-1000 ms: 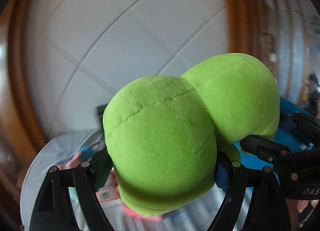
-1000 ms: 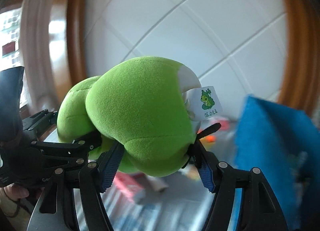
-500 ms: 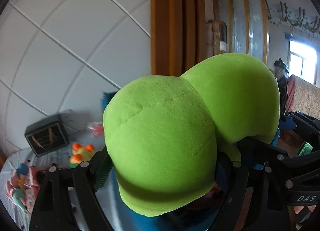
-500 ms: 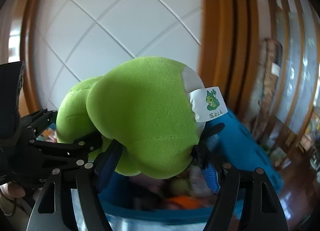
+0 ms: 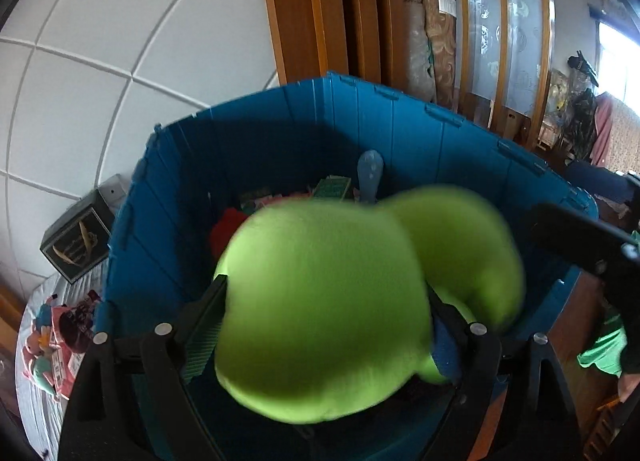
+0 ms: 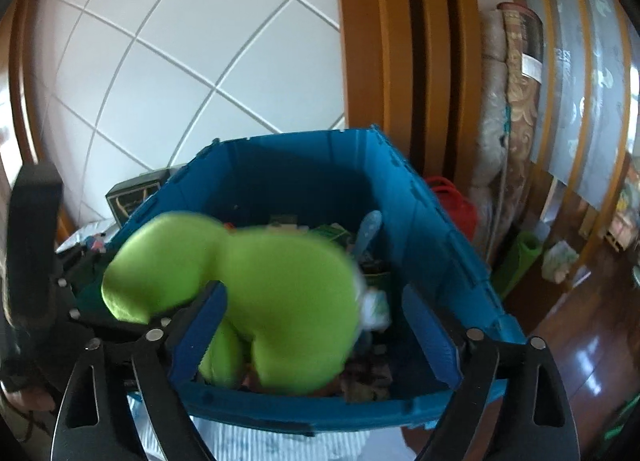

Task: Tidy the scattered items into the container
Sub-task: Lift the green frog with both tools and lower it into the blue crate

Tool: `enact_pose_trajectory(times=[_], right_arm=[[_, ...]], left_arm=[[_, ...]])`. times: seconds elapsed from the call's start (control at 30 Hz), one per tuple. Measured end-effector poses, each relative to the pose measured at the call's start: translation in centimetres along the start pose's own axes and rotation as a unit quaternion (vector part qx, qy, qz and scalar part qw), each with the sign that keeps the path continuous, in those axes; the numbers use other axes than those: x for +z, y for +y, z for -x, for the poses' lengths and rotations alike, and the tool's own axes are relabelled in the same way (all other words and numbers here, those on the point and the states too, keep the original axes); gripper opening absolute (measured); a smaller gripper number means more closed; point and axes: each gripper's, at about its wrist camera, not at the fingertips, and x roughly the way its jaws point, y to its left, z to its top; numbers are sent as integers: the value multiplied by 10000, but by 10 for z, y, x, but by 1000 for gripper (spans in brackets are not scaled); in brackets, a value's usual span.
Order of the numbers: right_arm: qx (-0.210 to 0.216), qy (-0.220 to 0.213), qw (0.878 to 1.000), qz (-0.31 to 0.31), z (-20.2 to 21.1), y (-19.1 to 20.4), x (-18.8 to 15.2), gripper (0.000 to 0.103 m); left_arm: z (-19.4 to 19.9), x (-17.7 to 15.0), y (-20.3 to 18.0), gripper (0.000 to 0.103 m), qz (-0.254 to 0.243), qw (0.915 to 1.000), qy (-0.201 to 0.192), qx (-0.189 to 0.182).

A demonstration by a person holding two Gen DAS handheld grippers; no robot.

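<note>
A bright green plush pillow (image 5: 328, 309) (image 6: 280, 301) hangs over the open blue bin (image 5: 248, 141) (image 6: 432, 229), blurred by motion. My left gripper (image 5: 328, 325) still has its fingers against the plush on both sides. My right gripper (image 6: 316, 317) is open: its left pad (image 6: 200, 325) touches the plush, its right pad (image 6: 428, 333) stands clear with a gap. The bin holds several toys and boxes, among them a pale blue spoon-like piece (image 5: 370, 175).
A dark box (image 5: 76, 241) stands left of the bin by the white tiled wall. Pink toys (image 5: 52, 341) lie on the grey-white cloth at the left. Wooden door frame, rolled mats (image 6: 516, 133) and a red bag (image 6: 452, 201) are behind the bin.
Both grippers swung with the plush from facing the wall to above the blue bin. The right gripper has opened and the plush is dropping lower between the fingers.
</note>
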Motion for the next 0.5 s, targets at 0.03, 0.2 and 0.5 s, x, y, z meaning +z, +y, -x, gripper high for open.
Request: enact_pose_trajectory(times=[0.03, 0.2, 0.5], right_arm=[[-25, -11, 10000, -9, 0, -3, -1, 98], [5, -35, 9999, -107, 4, -7, -2, 103], [177, -100, 9998, -75, 9, 7, -3, 103]], left_arm=[[1, 1, 1, 89, 26, 10000, 44, -10], [11, 3, 3, 89, -79, 9996, 231, 112], [50, -2, 23, 89, 159, 9996, -90, 217]])
